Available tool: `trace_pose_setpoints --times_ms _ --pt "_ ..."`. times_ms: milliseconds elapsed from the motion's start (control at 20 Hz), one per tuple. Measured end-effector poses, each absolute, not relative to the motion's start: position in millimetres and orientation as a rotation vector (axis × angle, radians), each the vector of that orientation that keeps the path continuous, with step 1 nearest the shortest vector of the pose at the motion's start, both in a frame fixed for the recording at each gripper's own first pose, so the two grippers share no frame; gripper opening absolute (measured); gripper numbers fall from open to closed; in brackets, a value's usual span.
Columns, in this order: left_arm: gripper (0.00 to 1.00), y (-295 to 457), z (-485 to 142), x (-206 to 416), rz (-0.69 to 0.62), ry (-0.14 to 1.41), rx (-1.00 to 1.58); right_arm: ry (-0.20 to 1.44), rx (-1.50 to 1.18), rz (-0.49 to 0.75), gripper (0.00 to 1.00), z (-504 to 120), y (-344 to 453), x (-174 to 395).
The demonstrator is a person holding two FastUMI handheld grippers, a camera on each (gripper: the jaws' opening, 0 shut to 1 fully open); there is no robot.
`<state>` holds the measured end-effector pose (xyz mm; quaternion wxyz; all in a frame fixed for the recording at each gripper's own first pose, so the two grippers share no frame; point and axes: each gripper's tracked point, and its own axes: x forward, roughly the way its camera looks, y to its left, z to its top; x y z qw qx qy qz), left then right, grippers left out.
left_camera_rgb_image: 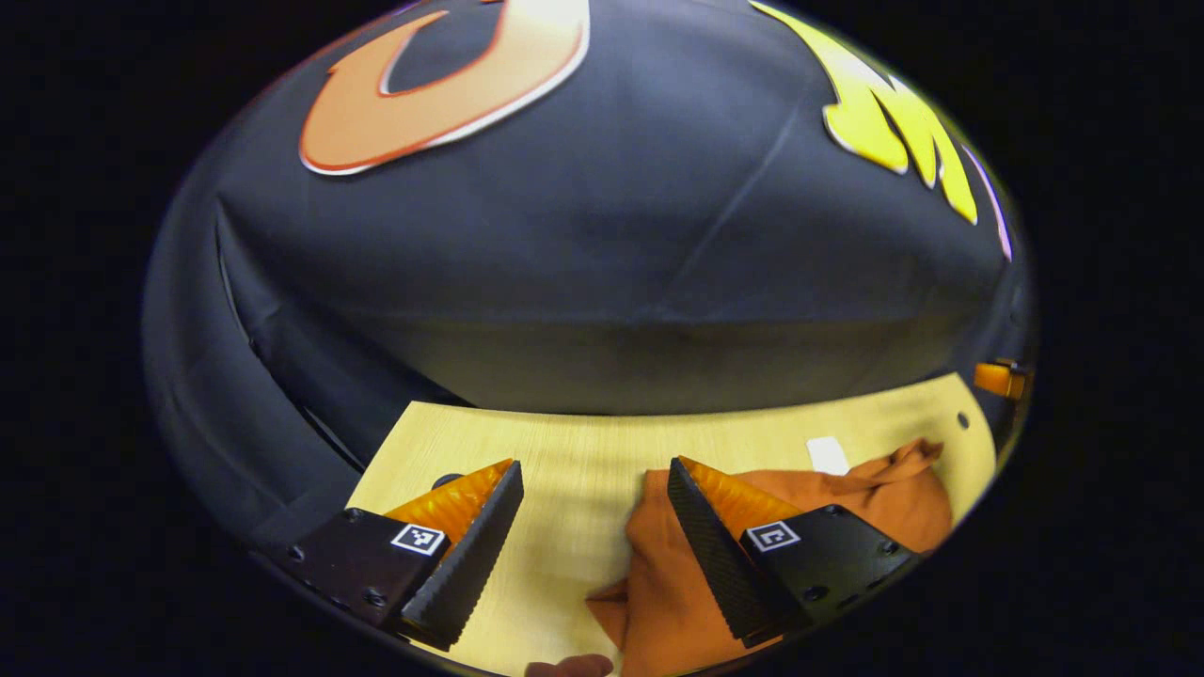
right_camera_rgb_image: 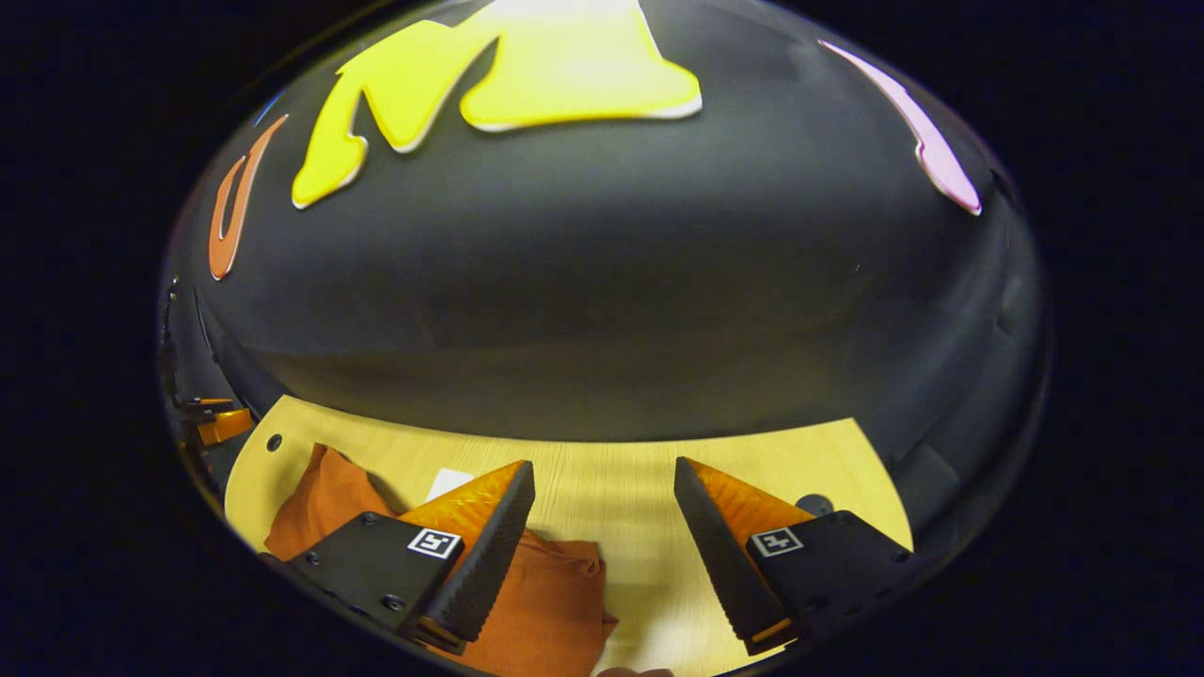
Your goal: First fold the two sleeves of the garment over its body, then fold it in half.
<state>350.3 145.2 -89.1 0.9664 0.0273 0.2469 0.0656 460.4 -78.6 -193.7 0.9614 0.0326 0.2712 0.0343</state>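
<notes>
Garment (left_camera_rgb_image: 828, 503): orange, lying bunched and rumpled on the counter (left_camera_rgb_image: 583, 451), not spread flat; also in the right gripper view, lower left (right_camera_rgb_image: 324, 503).
Left jaws (left_camera_rgb_image: 594, 522): spread wide, gripping nothing; my right finger sits over the cloth's edge, can't tell if it touches.
Right jaws (right_camera_rgb_image: 602, 527): spread wide, nothing between them; garment lies under and beside my left finger, bare counter between the fingers.
Sleeves: can't pick out either one in the heap; no neat fold over the body visible.
Half fold: not done, as far as I can judge.
Progress: looks like the very start. All steps left: find and lay sleeves over the body, then fold in half.
Other: small white patch (left_camera_rgb_image: 828, 454) on the counter near the cloth, can't tell what it is.
Far edge: part of the other gripper (left_camera_rgb_image: 1002, 378) at the rim.
</notes>
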Motion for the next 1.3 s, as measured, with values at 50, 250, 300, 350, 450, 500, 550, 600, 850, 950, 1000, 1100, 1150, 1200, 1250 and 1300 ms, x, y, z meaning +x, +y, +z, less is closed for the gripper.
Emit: trace_pose_setpoints --times_ms 50,250,300,350,450,500,550,600,850,950,1000,1100,1150,1200,1250,1300 --pt "1.00 144.8 -85.5 352.1 0.137 0.474 0.038 0.511 0.060 0.060 0.95 -175.3 -77.4 453.2" --pt "1.00 135.6 -72.7 352.3 0.133 0.329 0.073 0.399 0.059 0.055 0.95 -112.8 -62.6 401.7" --pt "1.00 128.8 -62.2 350.1 0.128 0.292 0.064 0.371 0.063 0.050 0.95 -95.7 -56.3 385.3" --pt "1.00 119.9 -51.1 346.1 0.119 0.255 0.048 0.343 0.071 0.040 0.95 -77.9 -53.6 367.8" --pt "0.99 108.1 -25.9 328.9 0.102 0.167 0.007 0.281 0.090 0.022 0.95 -39.9 -44.7 331.2" --pt "0.99 101.9 -6.0 312.9 0.095 0.126 -0.002 0.237 0.098 0.018 0.96 -17.8 -37.7 312.4" --pt "0.99 96.0 10.1 297.1 0.096 0.086 0.002 0.195 0.100 0.017 0.96 1.8 -31.7 294.1" --pt "0.99 92.0 25.8 279.3 0.090 0.056 0.012 0.150 0.101 0.016 0.95 19.8 -28.7 275.8" --pt "0.96 38.8 61.5 200.5 0.005 -0.051 0.006 -0.020 0.089 0.052 0.93 90.0 -3.7 173.8" --pt "0.99 20.2 62.3 162.7 0.000 -0.055 0.013 -0.036 0.041 0.040 0.92 93.1 -4.8 142.0" --pt "1.00 16.8 62.4 143.9 0.008 -0.069 0.021 -0.034 0.034 0.056 0.93 93.3 0.4 126.3" --pt "0.99 7.8 61.0 109.4 0.027 -0.116 0.030 -0.045 0.044 0.073 0.93 94.5 5.2 94.8" --pt "0.99 2.1 59.8 93.5 0.038 -0.135 0.027 -0.054 0.046 0.082 0.93 92.9 4.2 80.8" --pt "0.99 -0.7 55.8 77.7 0.055 -0.145 0.029 -0.047 0.035 0.084 0.93 86.7 -0.6 65.0" --pt "0.99 -4.8 47.1 62.6 0.061 -0.133 0.032 -0.032 0.025 0.090 0.93 79.7 -5.4 49.3" --pt "0.99 -12.7 37.6 48.6 0.060 -0.116 0.040 -0.032 0.027 0.096 0.93 75.9 -7.3 34.7"
